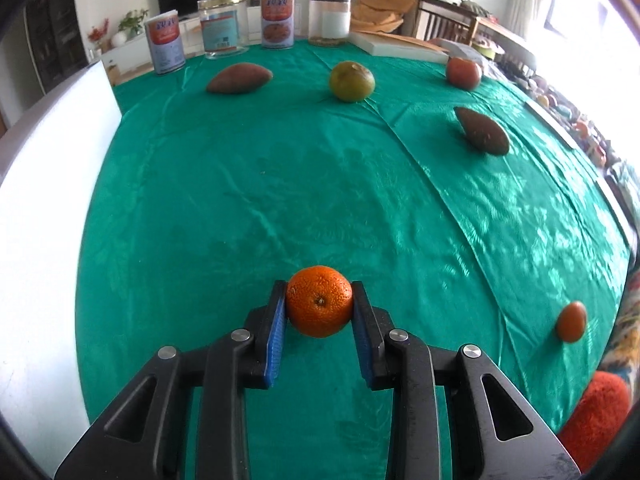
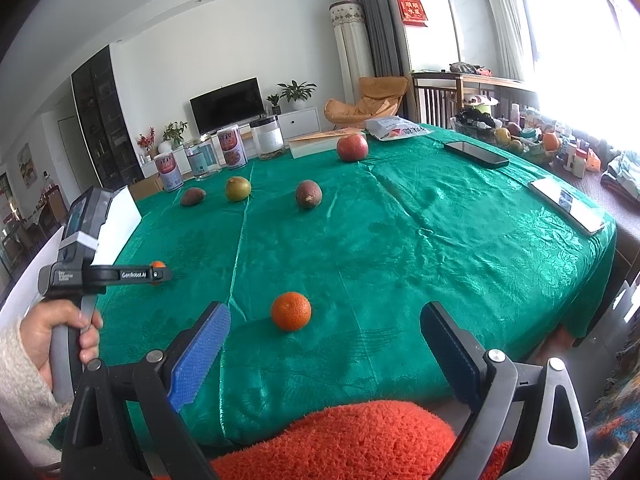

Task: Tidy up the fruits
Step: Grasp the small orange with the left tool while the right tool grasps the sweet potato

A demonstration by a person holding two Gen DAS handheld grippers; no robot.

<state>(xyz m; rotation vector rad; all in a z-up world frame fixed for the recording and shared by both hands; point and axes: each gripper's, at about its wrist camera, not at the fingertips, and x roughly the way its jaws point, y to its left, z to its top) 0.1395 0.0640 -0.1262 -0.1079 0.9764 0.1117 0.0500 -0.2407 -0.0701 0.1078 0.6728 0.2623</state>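
Observation:
My left gripper (image 1: pixel 319 304) is shut on a small orange mandarin (image 1: pixel 319 301), just above the green tablecloth (image 1: pixel 280 200); it also shows from the side in the right wrist view (image 2: pixel 159 273). My right gripper (image 2: pixel 324 332) is open and empty near the table's front edge, with a second mandarin (image 2: pixel 291 311) lying just beyond its fingertips. That mandarin shows at the right in the left wrist view (image 1: pixel 571 321). Farther back lie two brown sweet potatoes (image 1: pixel 239 78) (image 1: pixel 482 131), a green-yellow orange (image 1: pixel 351 81) and a red apple (image 1: pixel 463 73).
Two printed cans (image 1: pixel 165 45) (image 1: pixel 277 19) and two clear jars (image 1: pixel 222 26) (image 1: pixel 329 19) stand along the far edge. A white board (image 1: pixel 44 208) stands at the left. A flat box (image 1: pixel 400 47), a black phone (image 2: pixel 476 153) and a tablet (image 2: pixel 568 204) lie at the right. An orange fuzzy cushion (image 2: pixel 352 444) is below the front edge.

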